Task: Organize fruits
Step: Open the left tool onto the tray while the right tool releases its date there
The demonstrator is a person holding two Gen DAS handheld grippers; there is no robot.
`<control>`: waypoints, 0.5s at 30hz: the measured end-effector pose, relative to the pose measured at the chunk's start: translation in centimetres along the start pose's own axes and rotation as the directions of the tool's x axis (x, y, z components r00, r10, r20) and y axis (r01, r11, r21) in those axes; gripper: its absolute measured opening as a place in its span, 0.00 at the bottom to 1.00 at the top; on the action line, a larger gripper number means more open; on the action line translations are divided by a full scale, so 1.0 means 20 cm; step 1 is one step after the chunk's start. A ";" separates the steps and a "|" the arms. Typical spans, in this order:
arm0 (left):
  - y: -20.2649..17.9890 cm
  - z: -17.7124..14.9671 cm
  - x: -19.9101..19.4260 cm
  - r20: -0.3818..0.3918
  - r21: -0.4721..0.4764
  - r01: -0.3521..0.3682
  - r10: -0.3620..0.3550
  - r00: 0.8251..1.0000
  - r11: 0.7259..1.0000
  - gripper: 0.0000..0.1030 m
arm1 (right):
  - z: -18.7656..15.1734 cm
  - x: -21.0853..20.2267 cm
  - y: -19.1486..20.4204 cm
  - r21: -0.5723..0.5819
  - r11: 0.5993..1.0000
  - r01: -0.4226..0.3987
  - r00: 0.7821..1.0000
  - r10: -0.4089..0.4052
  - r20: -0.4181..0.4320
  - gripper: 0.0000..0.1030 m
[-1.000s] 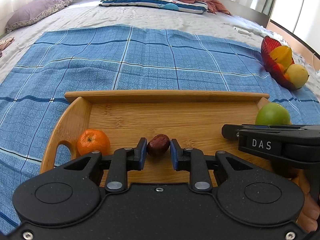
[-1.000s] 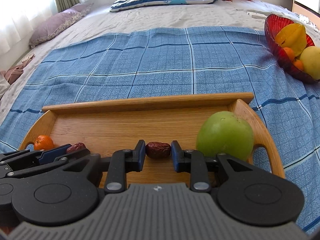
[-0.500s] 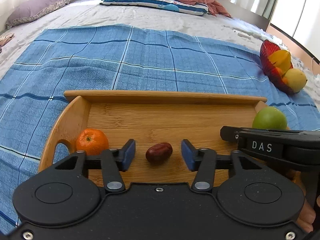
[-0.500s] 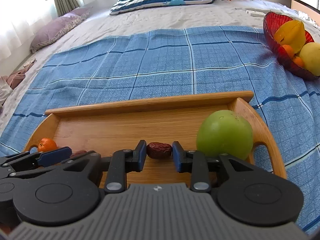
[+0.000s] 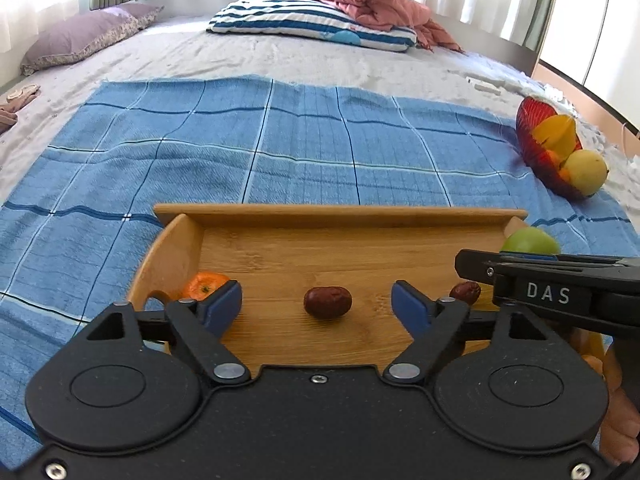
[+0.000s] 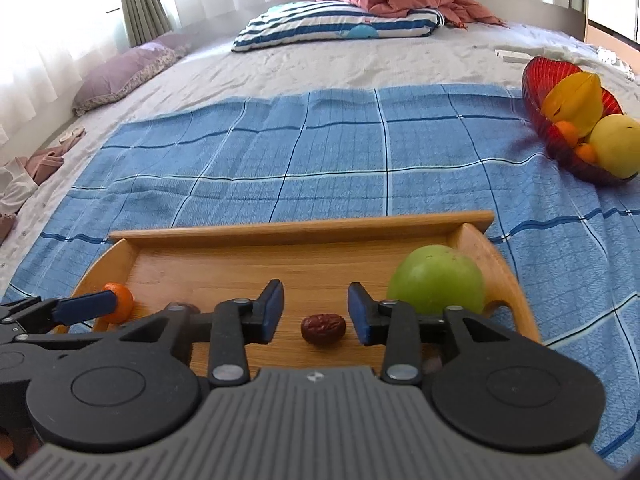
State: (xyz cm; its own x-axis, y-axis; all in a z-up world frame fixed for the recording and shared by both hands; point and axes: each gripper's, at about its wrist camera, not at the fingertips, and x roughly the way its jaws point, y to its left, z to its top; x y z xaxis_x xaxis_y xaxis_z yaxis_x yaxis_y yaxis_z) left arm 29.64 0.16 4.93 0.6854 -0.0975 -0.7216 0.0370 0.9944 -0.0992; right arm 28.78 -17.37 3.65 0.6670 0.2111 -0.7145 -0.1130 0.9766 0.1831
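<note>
Each camera sits just behind its own hand-held gripper and looks forward and down, very close to the wooden tray [image 5: 340, 216]. Both views share the tray, the blue cloth [image 6: 320, 152] and the red bowl [image 6: 536, 80] far ahead.

The left gripper [image 5: 317, 307] is pointing down and forward, its blue-padded jaws having just been opening and now standing wide apart, pressing on nothing. The right gripper [image 6: 316, 317] is angling down beside it on the right, its jaws also just opened, though less widely, gripping nothing. A hand [image 5: 618, 412] is showing at the near right edge of the left wrist view.
</note>
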 end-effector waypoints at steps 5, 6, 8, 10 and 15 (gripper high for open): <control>0.00 -0.01 -0.06 0.022 0.009 -0.013 0.013 1.000 1.000 0.86 | -0.01 -0.05 0.00 -0.014 1.000 0.012 1.000 -0.012 0.024 0.65; -0.01 -0.01 -0.07 0.028 0.014 -0.016 0.016 0.999 1.000 0.88 | -0.02 -0.06 0.00 -0.023 1.000 0.015 0.999 -0.014 0.030 0.66; -0.01 -0.02 -0.09 0.034 0.020 -0.017 0.017 0.999 1.000 0.89 | -0.02 -0.09 0.00 -0.039 0.999 0.021 0.999 -0.020 0.040 0.69; 0.00 -0.02 -0.11 0.038 0.018 -0.017 0.016 0.999 1.000 0.91 | -0.03 -0.12 0.01 -0.057 0.998 0.031 0.998 -0.028 0.056 0.72; 0.01 -0.05 -0.17 0.055 0.021 0.000 -0.001 0.998 1.000 0.94 | -0.06 -0.18 0.00 -0.081 0.996 0.048 0.994 -0.040 0.101 0.84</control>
State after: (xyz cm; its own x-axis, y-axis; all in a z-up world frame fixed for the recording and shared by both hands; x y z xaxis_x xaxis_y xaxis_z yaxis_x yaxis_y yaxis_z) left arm 26.57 0.64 6.64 0.7245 -0.0959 -0.6826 0.0518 0.9951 -0.0848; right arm 25.48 -18.12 5.46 0.7418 0.1671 -0.6494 -0.1403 0.9857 0.0934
